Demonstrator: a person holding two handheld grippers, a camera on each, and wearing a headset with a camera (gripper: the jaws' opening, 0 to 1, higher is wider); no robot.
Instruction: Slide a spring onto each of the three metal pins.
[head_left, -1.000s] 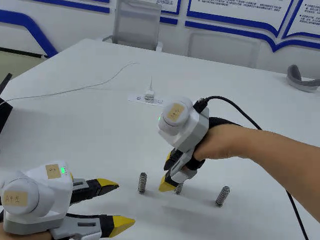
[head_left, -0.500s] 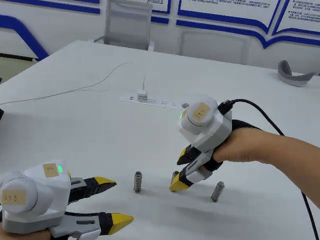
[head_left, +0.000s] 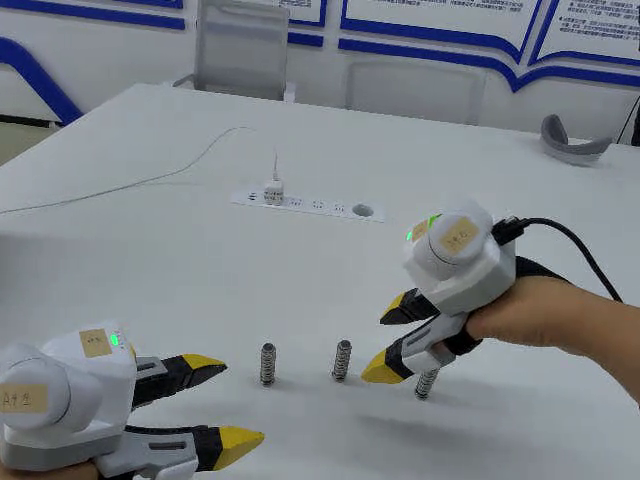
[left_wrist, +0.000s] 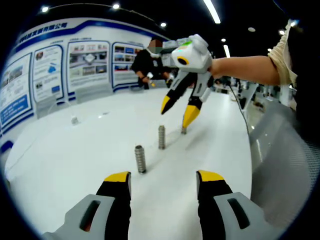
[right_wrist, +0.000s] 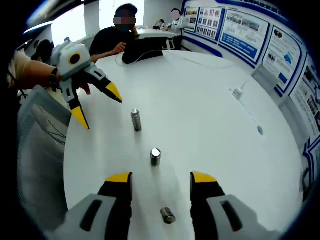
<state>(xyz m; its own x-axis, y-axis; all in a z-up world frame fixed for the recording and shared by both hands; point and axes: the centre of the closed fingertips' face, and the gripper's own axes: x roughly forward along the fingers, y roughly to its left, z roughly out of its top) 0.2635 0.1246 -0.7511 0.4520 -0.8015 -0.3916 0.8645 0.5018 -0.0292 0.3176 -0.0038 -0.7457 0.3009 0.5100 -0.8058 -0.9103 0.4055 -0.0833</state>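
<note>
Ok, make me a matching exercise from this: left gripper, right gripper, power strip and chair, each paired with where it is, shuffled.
1 left gripper
2 right gripper
3 power strip
4 chair

A behind the table
B by the right spring
C low left in the head view
D flat at mid-table

Pairs: 1-C, 2-B, 3-D, 4-A
</note>
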